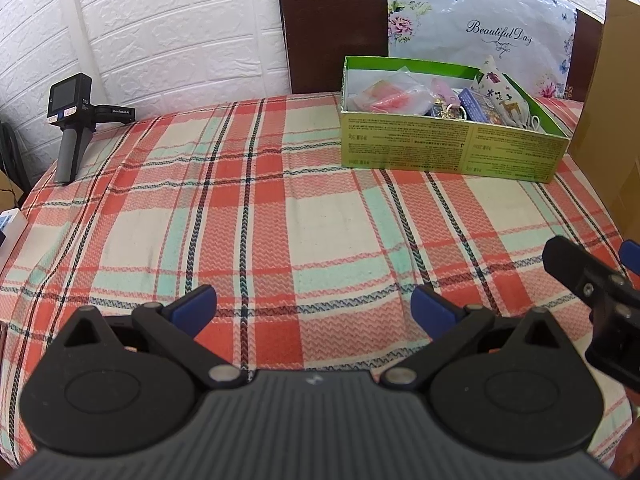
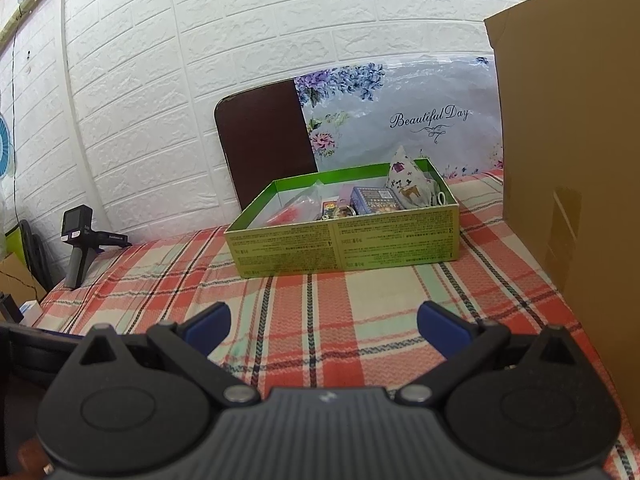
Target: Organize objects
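A green cardboard box (image 1: 452, 150) (image 2: 344, 248) stands at the far side of the plaid-covered table (image 1: 280, 220) (image 2: 360, 312). Inside it lie a clear bag with pink contents (image 1: 386, 96), a blue card box (image 1: 478, 104) (image 2: 376, 200), a patterned cloth pouch (image 1: 502, 94) (image 2: 408, 186) and some keyrings (image 1: 448, 110). My left gripper (image 1: 314, 310) hovers open over the near cloth, nothing between its blue pads. My right gripper (image 2: 323, 324) is also open and holds nothing; its fingers (image 1: 568, 260) show at the right edge of the left wrist view.
A black handheld camera on a grey grip (image 1: 74, 120) (image 2: 80, 244) stands at the table's left edge. A tall brown cardboard panel (image 2: 568, 160) (image 1: 612, 128) rises along the right side. A dark headboard (image 1: 332, 24) and a floral pillow (image 1: 480, 20) lean against the white brick wall.
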The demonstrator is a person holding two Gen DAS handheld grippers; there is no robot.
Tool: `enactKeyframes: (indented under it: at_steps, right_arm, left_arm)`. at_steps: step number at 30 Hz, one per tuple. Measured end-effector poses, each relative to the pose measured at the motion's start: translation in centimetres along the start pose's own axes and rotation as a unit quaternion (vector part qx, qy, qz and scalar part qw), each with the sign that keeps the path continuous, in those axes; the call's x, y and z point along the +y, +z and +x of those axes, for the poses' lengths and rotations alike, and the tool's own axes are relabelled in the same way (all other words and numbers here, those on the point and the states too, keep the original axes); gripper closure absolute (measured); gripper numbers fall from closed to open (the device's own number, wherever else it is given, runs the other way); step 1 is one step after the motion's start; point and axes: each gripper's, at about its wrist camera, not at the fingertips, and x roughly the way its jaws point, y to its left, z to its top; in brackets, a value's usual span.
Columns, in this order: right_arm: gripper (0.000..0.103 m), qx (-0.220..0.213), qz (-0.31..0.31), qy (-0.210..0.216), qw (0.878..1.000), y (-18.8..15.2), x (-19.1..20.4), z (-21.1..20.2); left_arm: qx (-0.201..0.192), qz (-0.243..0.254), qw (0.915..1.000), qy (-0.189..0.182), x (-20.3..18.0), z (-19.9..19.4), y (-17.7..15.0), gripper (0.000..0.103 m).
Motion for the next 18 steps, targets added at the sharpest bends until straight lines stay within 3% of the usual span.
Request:
enactKeyframes:
  at_steps: [18]
  right_arm:
    - [0.0,0.002,0.003,0.0,1.0,-0.06,-0.05,-0.12]
  left_arm:
    - [0.002,0.0,1.0,0.001,-0.16,-0.05,-0.04,0.0]
